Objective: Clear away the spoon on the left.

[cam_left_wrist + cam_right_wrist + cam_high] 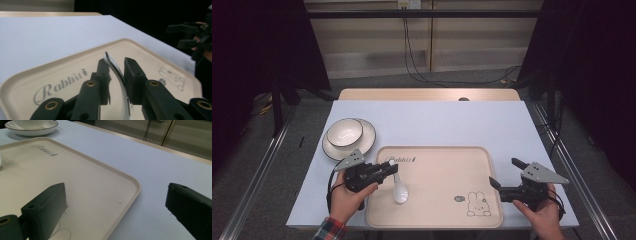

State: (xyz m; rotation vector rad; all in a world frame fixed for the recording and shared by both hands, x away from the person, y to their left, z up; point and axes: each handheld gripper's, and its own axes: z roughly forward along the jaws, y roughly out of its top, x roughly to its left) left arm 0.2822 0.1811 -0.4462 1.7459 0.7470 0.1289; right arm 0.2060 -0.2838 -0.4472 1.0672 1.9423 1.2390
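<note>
A white ceramic spoon lies with its bowl on the beige rabbit-print tray, handle rising toward the left. My left gripper sits at the tray's left edge, shut on that handle. In the left gripper view the spoon handle runs slantwise between the two black jaws of my left gripper, over the tray. My right gripper hovers at the tray's right edge, open and holding nothing. In the right gripper view my right gripper has its jaws wide apart across the tray's rim.
A white bowl stands on a dark-rimmed plate at the table's left, behind the tray; bowl and plate also appear in the right gripper view. The pale blue tabletop stretches behind the tray.
</note>
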